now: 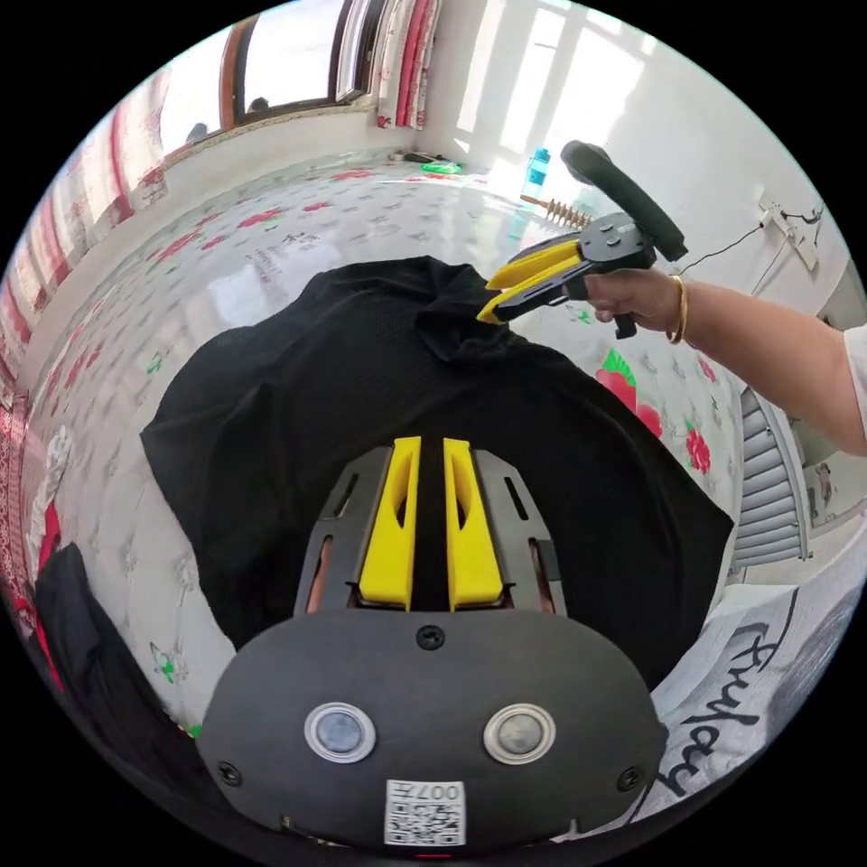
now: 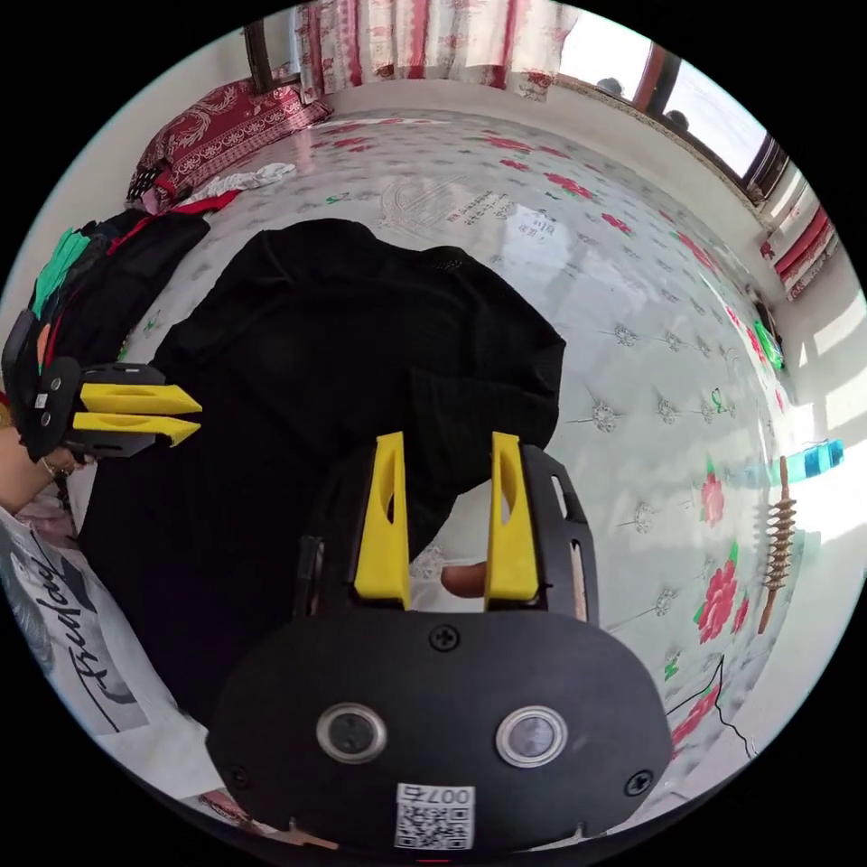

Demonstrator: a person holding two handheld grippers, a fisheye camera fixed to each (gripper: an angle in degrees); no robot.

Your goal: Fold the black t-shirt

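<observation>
We see the black t-shirt (image 1: 361, 397) spread on the floral bed sheet (image 1: 271, 244), directly below and ahead of both grippers; the left gripper (image 1: 431, 452) has its jaws drawn nearly together with dark cloth between them, though we cannot tell if it pinches; the right gripper (image 2: 447, 452) stands spread over the bunched edge, its tips nearer that fold, so we judge it takes hold next.
</observation>
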